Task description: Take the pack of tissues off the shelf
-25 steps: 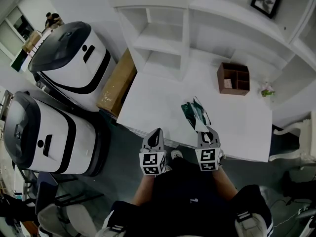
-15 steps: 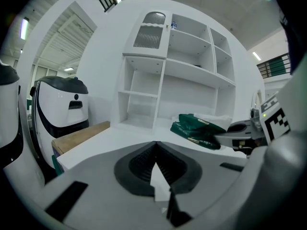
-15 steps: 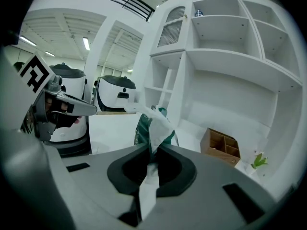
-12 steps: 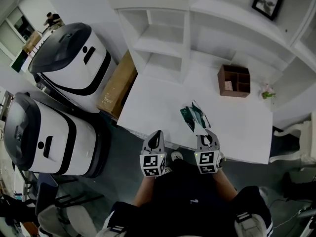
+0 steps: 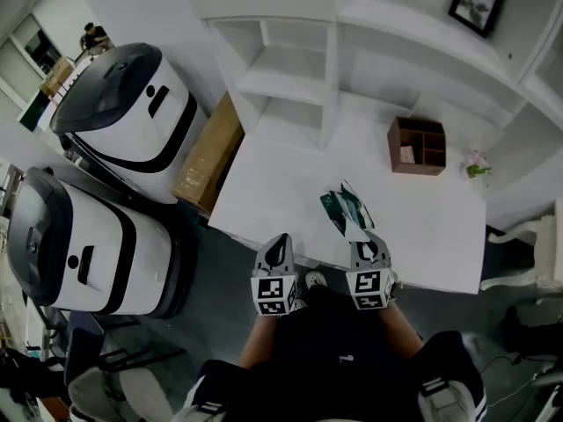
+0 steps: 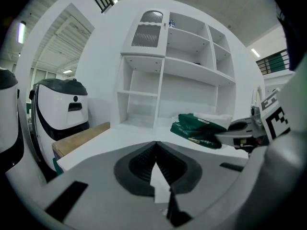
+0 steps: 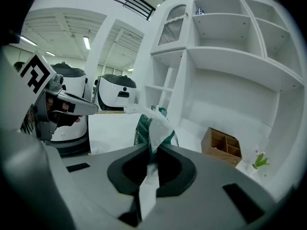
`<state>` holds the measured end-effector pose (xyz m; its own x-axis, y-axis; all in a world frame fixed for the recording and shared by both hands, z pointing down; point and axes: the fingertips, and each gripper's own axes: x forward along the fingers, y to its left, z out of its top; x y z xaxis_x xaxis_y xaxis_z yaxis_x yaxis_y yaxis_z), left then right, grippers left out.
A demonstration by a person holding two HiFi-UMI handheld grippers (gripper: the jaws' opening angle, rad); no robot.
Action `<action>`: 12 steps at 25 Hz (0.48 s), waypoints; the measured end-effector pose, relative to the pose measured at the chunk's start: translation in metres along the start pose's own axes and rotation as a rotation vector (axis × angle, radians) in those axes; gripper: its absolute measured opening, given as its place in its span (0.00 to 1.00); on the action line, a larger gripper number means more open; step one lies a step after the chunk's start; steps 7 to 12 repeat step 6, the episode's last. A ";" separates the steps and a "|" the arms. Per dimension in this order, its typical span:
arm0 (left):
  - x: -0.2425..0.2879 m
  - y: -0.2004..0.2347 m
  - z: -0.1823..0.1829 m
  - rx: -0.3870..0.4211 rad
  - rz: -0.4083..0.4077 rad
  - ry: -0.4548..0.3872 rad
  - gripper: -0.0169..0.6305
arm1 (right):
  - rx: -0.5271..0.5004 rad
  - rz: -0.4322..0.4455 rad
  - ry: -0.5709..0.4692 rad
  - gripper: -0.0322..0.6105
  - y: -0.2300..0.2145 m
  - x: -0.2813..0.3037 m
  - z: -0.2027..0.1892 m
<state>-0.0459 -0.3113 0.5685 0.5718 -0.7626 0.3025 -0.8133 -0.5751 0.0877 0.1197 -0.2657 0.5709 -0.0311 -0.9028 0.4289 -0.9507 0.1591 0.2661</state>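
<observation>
The pack of tissues [image 5: 344,210] is dark green with a white end and sits over the near part of the white table [image 5: 440,227], away from the shelf [image 5: 290,69]. My right gripper [image 5: 368,248] is shut on the pack's white crumpled end. In the right gripper view the pack [image 7: 154,126] runs straight into the closed jaws of that gripper [image 7: 152,150]. My left gripper [image 5: 278,252] hangs just off the table's front edge, shut, with nothing in it. In the left gripper view the pack [image 6: 198,128] lies ahead to the right of the left gripper [image 6: 156,150].
A brown wooden organizer [image 5: 416,142] and a small plant [image 5: 477,165] stand at the back right of the table. A cardboard box [image 5: 211,148] and two white-and-black machines [image 5: 132,104] [image 5: 84,244] stand to the left. A framed picture [image 5: 475,0] sits on the upper shelf.
My right gripper and the pack have drifted slightly toward the table's near edge. The left gripper has barely moved.
</observation>
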 end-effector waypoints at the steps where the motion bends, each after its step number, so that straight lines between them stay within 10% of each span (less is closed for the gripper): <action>1: 0.001 0.001 -0.002 0.009 0.002 0.004 0.03 | 0.001 0.001 -0.001 0.08 0.000 0.000 0.000; 12: 0.006 0.005 -0.006 0.053 0.006 0.021 0.03 | -0.008 0.000 -0.001 0.08 -0.001 0.003 0.001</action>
